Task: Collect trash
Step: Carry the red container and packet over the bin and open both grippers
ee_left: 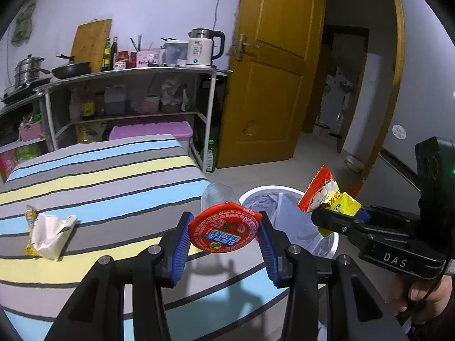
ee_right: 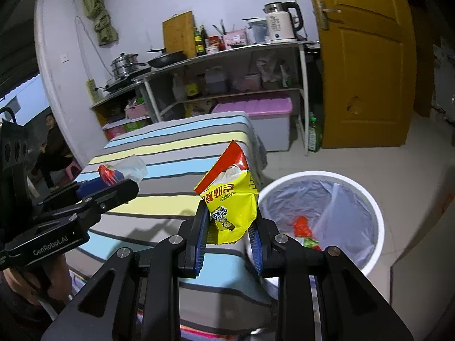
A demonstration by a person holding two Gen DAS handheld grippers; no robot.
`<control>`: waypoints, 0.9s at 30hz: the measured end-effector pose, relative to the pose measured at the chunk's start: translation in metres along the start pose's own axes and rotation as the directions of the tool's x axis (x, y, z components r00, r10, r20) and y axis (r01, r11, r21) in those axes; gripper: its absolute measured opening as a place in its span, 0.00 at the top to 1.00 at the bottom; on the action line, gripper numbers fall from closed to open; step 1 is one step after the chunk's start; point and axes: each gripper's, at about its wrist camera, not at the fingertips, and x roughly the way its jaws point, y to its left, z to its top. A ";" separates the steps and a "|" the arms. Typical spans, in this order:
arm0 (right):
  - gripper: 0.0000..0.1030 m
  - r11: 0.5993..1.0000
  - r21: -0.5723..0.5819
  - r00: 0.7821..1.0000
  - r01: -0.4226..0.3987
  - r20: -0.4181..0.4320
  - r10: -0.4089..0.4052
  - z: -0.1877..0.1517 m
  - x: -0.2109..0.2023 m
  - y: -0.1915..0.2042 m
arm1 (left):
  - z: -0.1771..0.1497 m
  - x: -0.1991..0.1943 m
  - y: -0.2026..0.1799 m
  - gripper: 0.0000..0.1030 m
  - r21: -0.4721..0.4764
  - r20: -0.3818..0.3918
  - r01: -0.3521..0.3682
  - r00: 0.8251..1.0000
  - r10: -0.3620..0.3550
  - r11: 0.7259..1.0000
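Observation:
My left gripper point(ee_left: 224, 227) is shut on a clear plastic cup point(ee_left: 216, 196) with a red printed lid point(ee_left: 224, 231), held above the striped table's right end. To its right, my right gripper point(ee_left: 338, 216) is shut on a yellow and red snack bag point(ee_left: 327, 196) near the rim of the white bin point(ee_left: 284, 189). In the right wrist view the snack bag point(ee_right: 230, 199) stands up between the pads of the right gripper point(ee_right: 231, 221), just left of the lined bin point(ee_right: 312, 174). The left gripper point(ee_right: 111, 183) with the cup point(ee_right: 130, 167) shows at the left.
A crumpled white tissue point(ee_left: 48, 233) and a yellow wrapper point(ee_left: 30, 216) lie on the striped tablecloth point(ee_left: 99, 176). Red wrappers point(ee_right: 304, 230) lie in the bin. Behind stand a metal shelf point(ee_left: 128, 71) with a kettle point(ee_left: 202, 47), a pink-lidded box point(ee_left: 150, 129), a green bottle point(ee_left: 210, 156) and a yellow door point(ee_left: 270, 85). A person point(ee_right: 51, 147) sits far left.

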 end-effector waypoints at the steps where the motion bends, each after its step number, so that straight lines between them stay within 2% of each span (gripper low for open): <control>1: 0.73 1.000 0.006 1.000 0.007 0.000 -0.007 0.000 0.000 -0.004 | 0.001 0.002 -0.002 0.56 0.003 -0.001 0.005 1.000 -0.005 1.000; 12: 0.73 0.996 0.058 0.998 0.061 -0.019 -0.060 -0.004 0.004 -0.039 | 0.008 0.045 -0.026 0.56 0.036 -0.044 0.061 0.997 -0.060 0.997; 27: 0.73 0.982 0.130 0.986 0.140 -0.113 -0.125 -0.018 0.035 -0.094 | 0.004 0.119 -0.046 0.56 0.050 -0.154 0.120 0.982 -0.111 0.991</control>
